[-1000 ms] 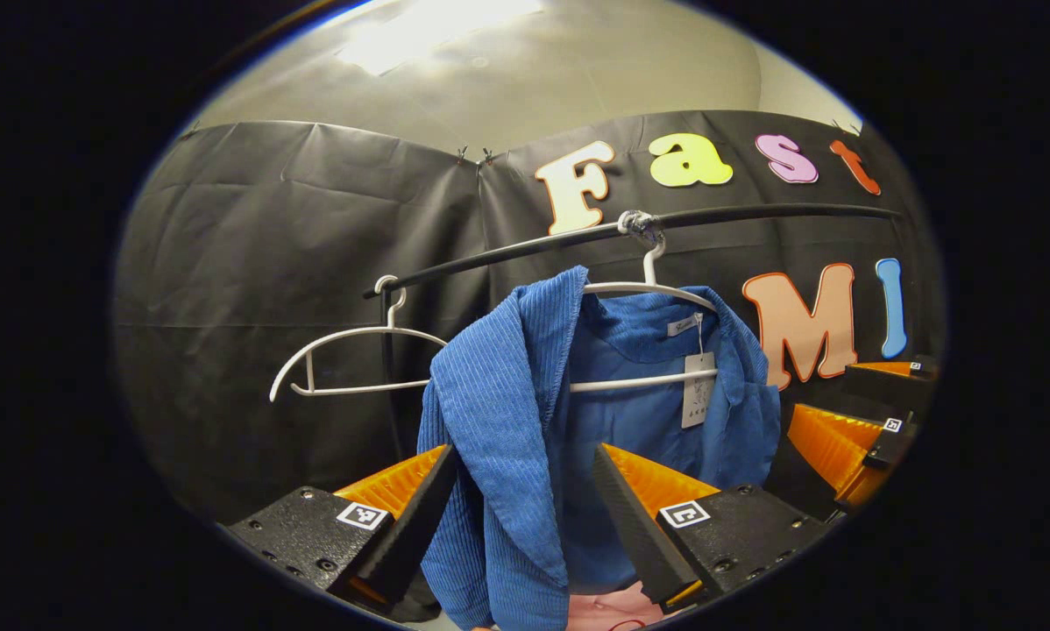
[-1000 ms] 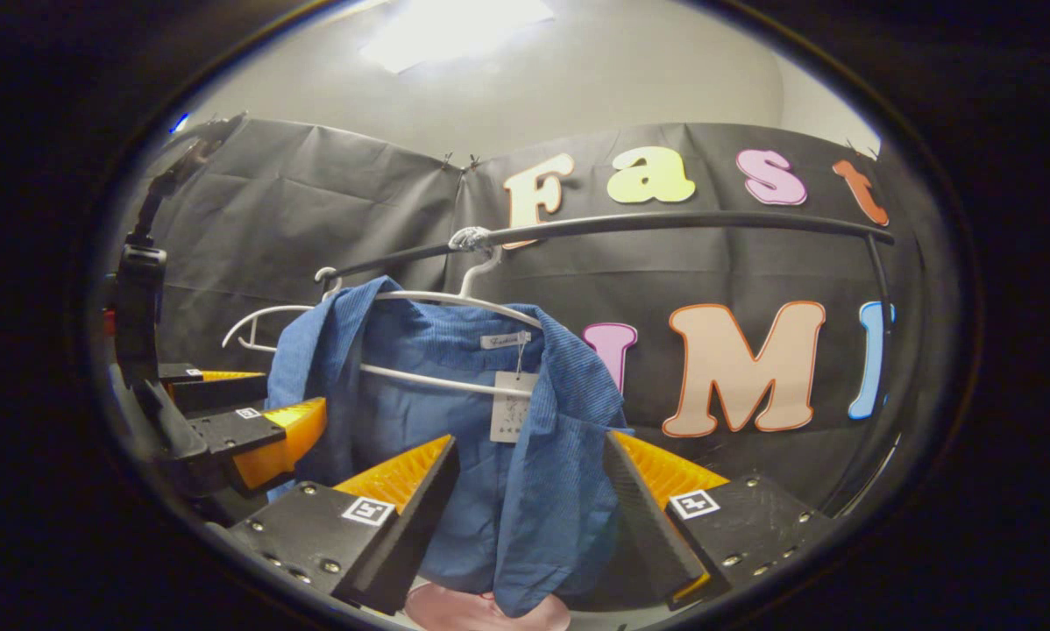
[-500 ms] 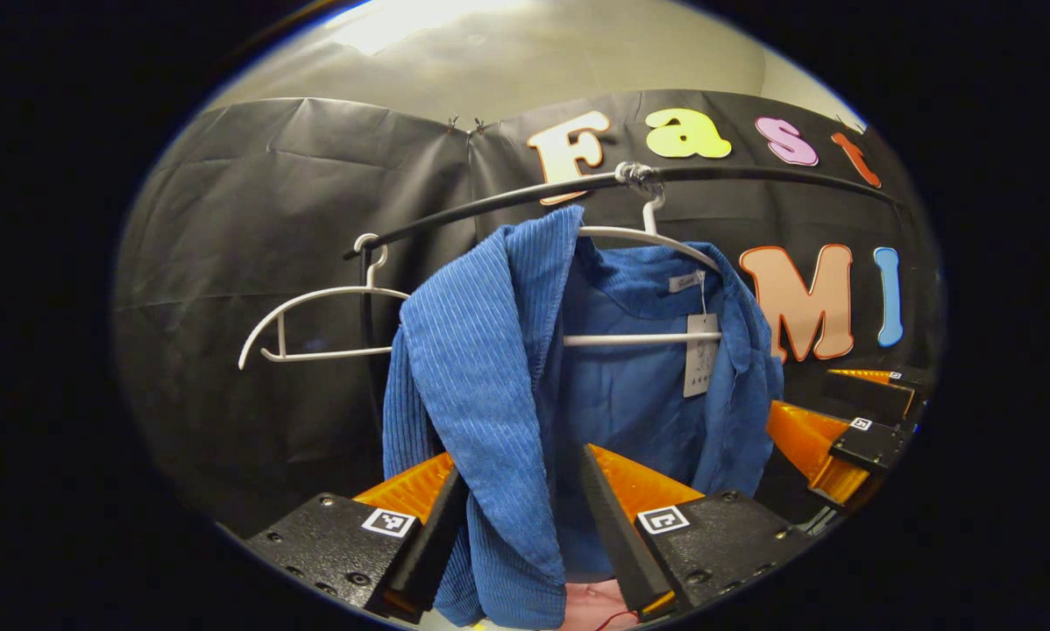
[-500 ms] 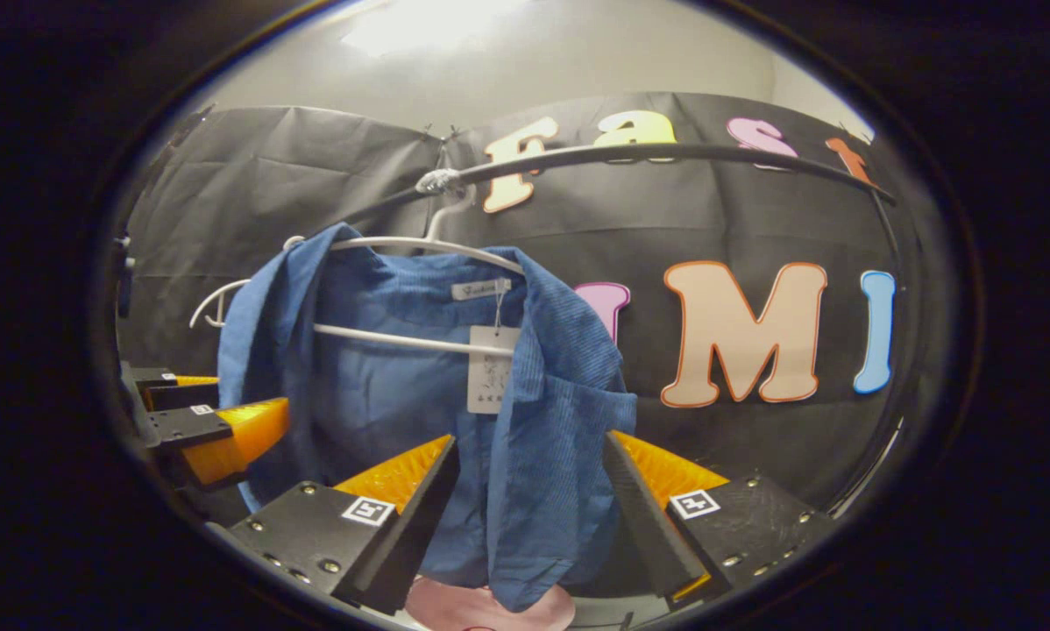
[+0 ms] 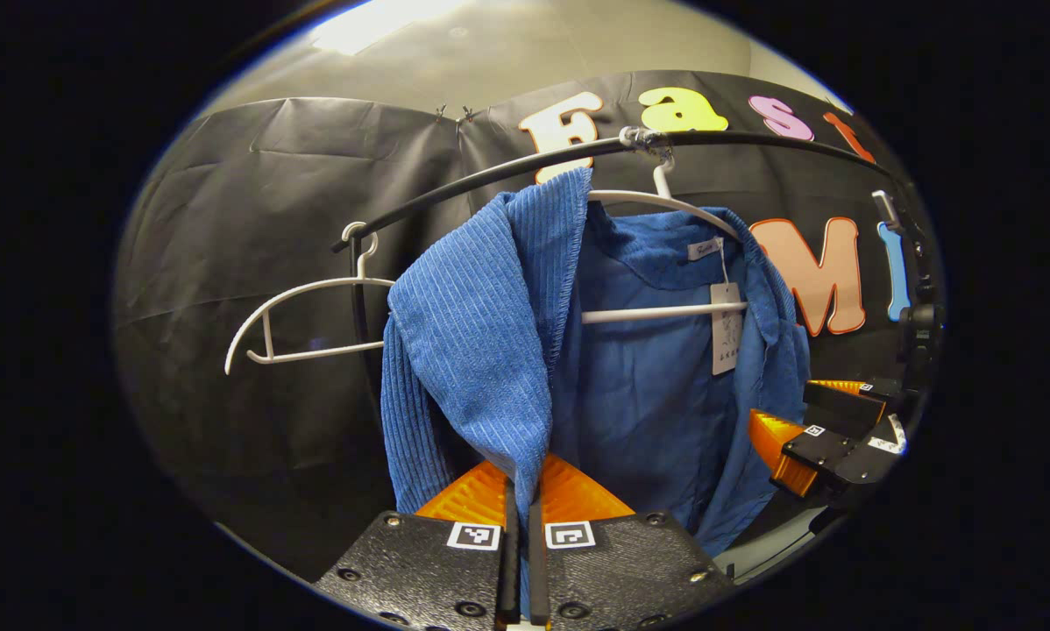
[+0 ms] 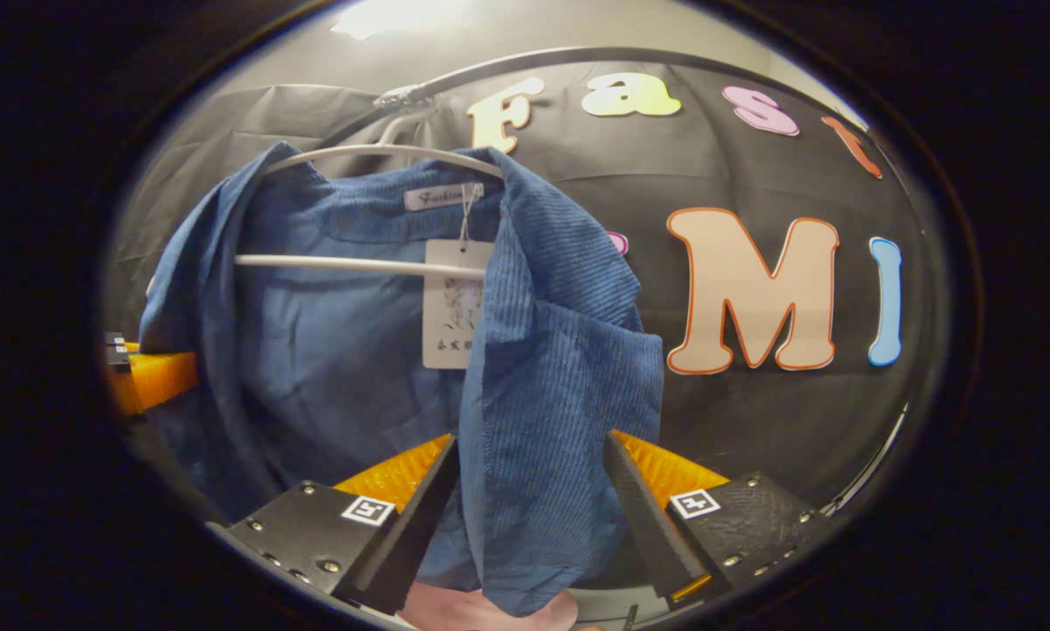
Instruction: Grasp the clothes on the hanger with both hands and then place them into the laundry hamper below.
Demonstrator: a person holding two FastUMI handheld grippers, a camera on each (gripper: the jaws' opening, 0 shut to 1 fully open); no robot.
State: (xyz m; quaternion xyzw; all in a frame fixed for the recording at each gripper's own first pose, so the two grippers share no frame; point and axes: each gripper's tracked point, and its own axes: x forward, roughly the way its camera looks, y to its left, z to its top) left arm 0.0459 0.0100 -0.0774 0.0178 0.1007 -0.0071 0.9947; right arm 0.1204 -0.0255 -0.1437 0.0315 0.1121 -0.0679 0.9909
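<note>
The left gripper (image 5: 521, 526) was clamped on the blue shirt's (image 5: 481, 333) left front panel. The right gripper (image 6: 529, 517) stood open astride the right panel, which hung vertically between its fingers. Behind, the shirt hung on a white hanger (image 6: 358, 263) from the black rail (image 5: 753, 140).

Count: 1 blue shirt (image 5: 481, 333), 2 white hangers — one carrying the shirt (image 5: 665, 203), one bare (image 5: 301, 302) — 1 black rail (image 5: 490, 175), 1 paper tag (image 5: 727, 329), 2 grippers: left gripper (image 5: 521, 517), right gripper (image 6: 529, 491).
</note>
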